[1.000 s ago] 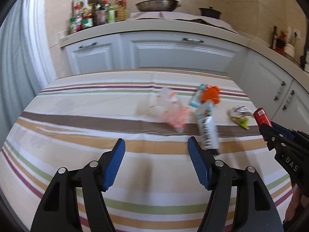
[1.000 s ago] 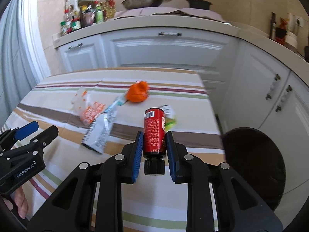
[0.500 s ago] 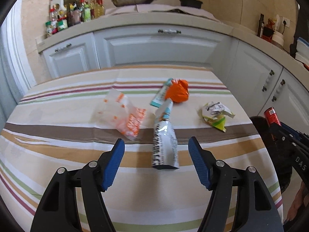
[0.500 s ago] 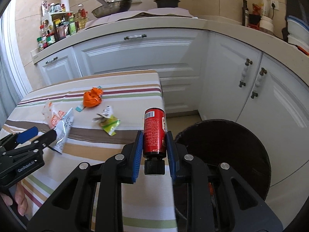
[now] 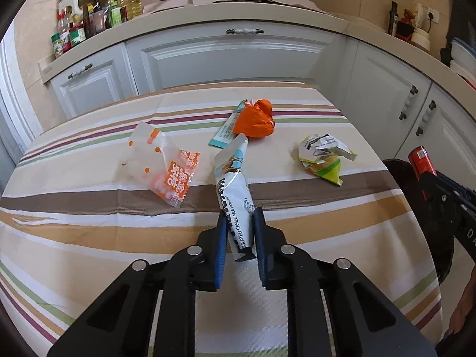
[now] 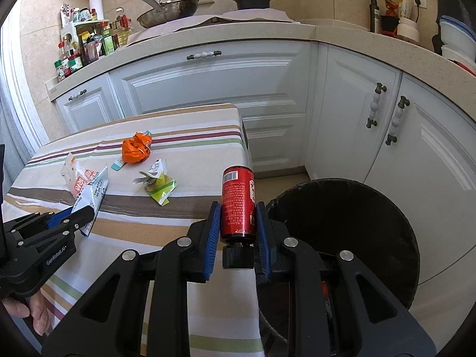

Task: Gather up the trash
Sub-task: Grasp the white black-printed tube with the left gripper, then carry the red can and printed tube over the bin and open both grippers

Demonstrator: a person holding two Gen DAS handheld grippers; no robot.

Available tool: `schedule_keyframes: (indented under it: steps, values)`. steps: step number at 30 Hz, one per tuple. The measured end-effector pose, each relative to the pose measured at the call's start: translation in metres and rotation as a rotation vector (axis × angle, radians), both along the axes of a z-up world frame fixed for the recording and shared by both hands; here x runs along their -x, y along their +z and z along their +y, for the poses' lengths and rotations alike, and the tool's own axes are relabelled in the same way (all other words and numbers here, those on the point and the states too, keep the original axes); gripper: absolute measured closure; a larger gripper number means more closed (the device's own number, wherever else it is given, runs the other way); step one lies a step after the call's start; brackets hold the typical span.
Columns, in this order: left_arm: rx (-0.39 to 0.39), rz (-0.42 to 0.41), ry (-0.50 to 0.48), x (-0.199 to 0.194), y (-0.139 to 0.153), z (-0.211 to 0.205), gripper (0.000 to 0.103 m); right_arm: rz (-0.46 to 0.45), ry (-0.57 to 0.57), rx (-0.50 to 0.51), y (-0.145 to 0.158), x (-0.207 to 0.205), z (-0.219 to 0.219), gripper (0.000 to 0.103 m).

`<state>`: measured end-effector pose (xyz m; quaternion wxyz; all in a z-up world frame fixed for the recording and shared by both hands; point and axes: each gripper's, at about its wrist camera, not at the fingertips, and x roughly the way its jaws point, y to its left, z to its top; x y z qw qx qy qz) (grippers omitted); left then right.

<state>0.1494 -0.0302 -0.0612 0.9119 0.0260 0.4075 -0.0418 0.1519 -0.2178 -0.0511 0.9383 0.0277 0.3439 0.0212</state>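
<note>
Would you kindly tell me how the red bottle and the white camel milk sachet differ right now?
The red bottle is a rigid cylinder; the white sachet is a flat, creased packet. The bottle is lifted beside the black bin, cap toward the camera, while the sachet lies on the striped tablecloth. The right tongs grip the bottle; the left tongs pinch the sachet's near end. Both are trash held between blue pads.

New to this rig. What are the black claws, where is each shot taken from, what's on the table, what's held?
No robot: a person carries two handheld grippers, each with a fisheye camera looking along its fingers. In the left view, the left gripper has closed on a white milk-powder pouch. In the right view, the right gripper holds a red bottle beside a black bin. On the striped table lie an orange wrapper, a clear snack bag and a crumpled green-white wrapper.
</note>
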Motion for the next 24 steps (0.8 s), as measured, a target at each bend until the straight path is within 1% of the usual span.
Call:
schedule_keyframes:
  steps: [4,16,24]
  values:
    - [0.015,-0.010,-0.006,0.006,0.004,0.002,0.089,-0.009,0.004,0.000,0.003,0.004,0.001,0.080]
    - [0.031,-0.075,-0.013,0.030,0.025,-0.002,0.091,-0.046,-0.016,0.003,0.017,0.025,-0.004,0.080]
    - [0.054,-0.127,-0.075,0.047,0.042,-0.021,0.091,-0.073,-0.059,0.007,0.028,0.045,-0.020,0.080]
